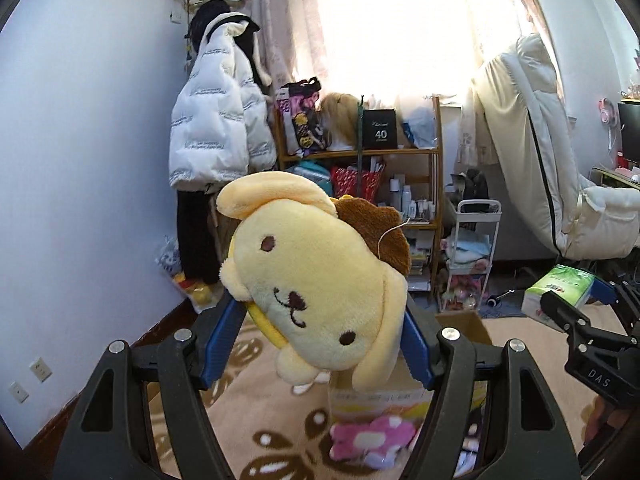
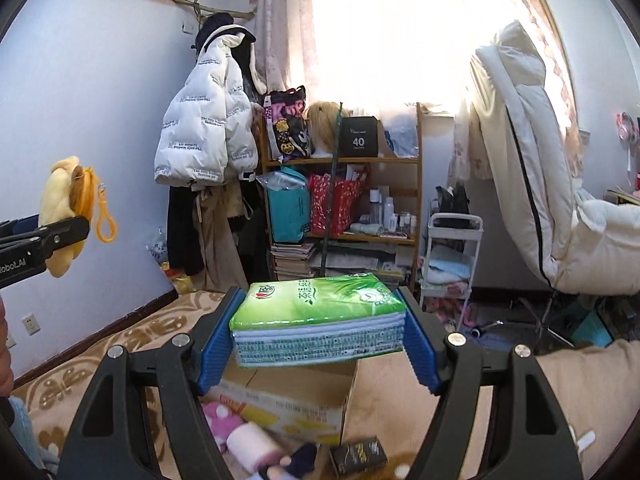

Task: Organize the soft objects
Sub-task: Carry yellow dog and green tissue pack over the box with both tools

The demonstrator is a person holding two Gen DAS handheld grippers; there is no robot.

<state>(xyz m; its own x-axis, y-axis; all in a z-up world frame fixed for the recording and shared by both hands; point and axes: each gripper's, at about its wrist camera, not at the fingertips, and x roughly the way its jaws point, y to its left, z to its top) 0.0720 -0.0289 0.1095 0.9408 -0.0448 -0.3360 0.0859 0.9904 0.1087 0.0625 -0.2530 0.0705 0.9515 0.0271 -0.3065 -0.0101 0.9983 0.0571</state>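
Soft yellow dog toy [image 1: 320, 280] with a brown hat is squeezed between the blue jaws of the left gripper [image 1: 320, 336], up in the air over an open cardboard box [image 1: 460, 320]. The right gripper [image 2: 320, 332] has its jaws clamped on a green tissue pack [image 2: 320, 312], also above the box. A pink plush [image 2: 224, 420] lies low by the box on the patterned rug [image 2: 100, 352].

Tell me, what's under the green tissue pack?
Below the tissue pack, held up by the right gripper, is an open cardboard box. A pink plush toy lies beside it. The pack hides most of the box's inside.
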